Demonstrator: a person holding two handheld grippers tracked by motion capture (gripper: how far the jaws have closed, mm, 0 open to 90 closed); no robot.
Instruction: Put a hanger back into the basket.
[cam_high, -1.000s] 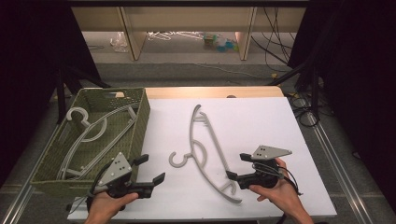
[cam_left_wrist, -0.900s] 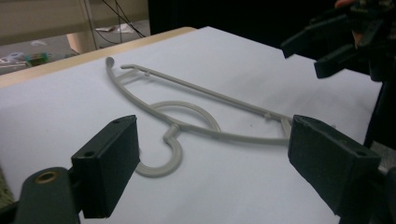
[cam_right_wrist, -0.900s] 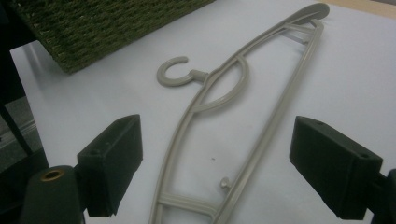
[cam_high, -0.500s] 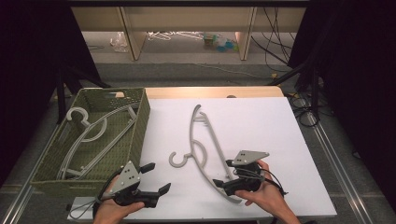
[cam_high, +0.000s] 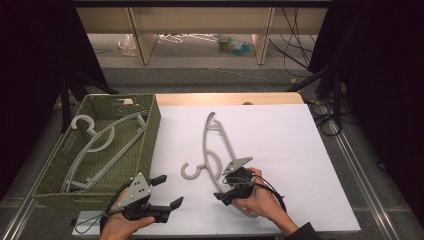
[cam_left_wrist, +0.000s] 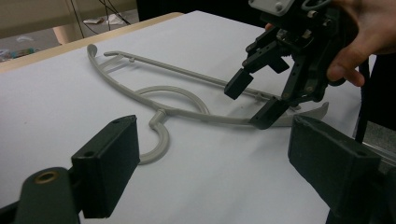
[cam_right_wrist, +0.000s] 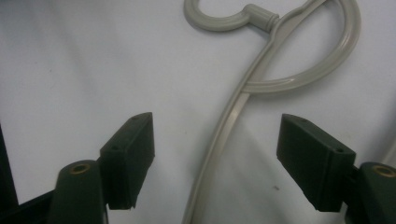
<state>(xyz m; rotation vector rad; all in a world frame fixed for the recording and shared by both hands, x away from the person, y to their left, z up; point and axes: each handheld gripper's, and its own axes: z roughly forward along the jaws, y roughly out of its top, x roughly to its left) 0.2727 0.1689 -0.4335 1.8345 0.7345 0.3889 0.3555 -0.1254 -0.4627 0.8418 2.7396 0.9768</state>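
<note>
A grey plastic hanger (cam_high: 216, 145) lies flat on the white table, its hook (cam_high: 190, 171) pointing left. My right gripper (cam_high: 224, 189) is low over the hanger's near arm and open. Its jaws have just been closing, and they straddle that arm (cam_right_wrist: 232, 114) without touching it; the right gripper (cam_right_wrist: 215, 163) looks straight down on it. My left gripper (cam_high: 169, 191) hovers open and empty near the front edge, right of the basket. In the left gripper view the left gripper (cam_left_wrist: 215, 163) faces the hanger (cam_left_wrist: 161, 114) and the right gripper (cam_left_wrist: 252, 100), whose lower jaw is at the hanger's arm.
A green woven basket (cam_high: 147, 142) stands at the table's left with grey hangers (cam_high: 95, 140) inside. The white sheet (cam_high: 285, 140) stretches bare to the right and back. Cables (cam_high: 330, 120) hang off the right edge. Low shelving stands beyond the table.
My right hand has moved left and down from the table's right part onto the hanger's near arm. The left gripper has barely shifted.
</note>
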